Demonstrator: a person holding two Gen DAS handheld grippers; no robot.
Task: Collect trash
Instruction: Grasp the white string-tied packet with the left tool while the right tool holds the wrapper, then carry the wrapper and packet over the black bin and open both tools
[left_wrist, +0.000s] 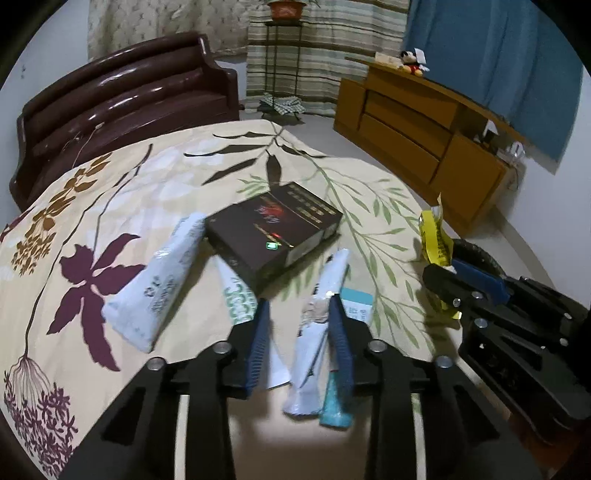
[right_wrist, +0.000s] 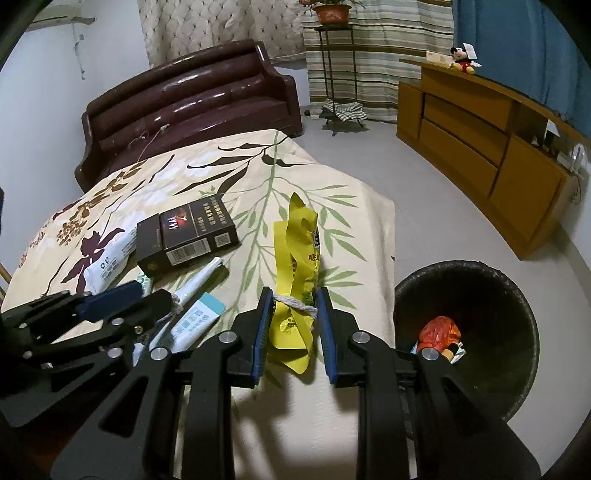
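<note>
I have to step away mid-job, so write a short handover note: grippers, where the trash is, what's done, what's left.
Left hand-held gripper: jaws narrowed around a white tube over the bed; grip unconfirmed.
Right hand-held gripper: shut on the yellow wrapper, held above the bed's edge, beside the bin.
On the bed: dark box, white pouch, teal-capped tube, green-print tube.
Done: bin already holds an orange wrapper and scraps.
Left: drop the wrapper, bin the white tube, then clear the rest.
</note>
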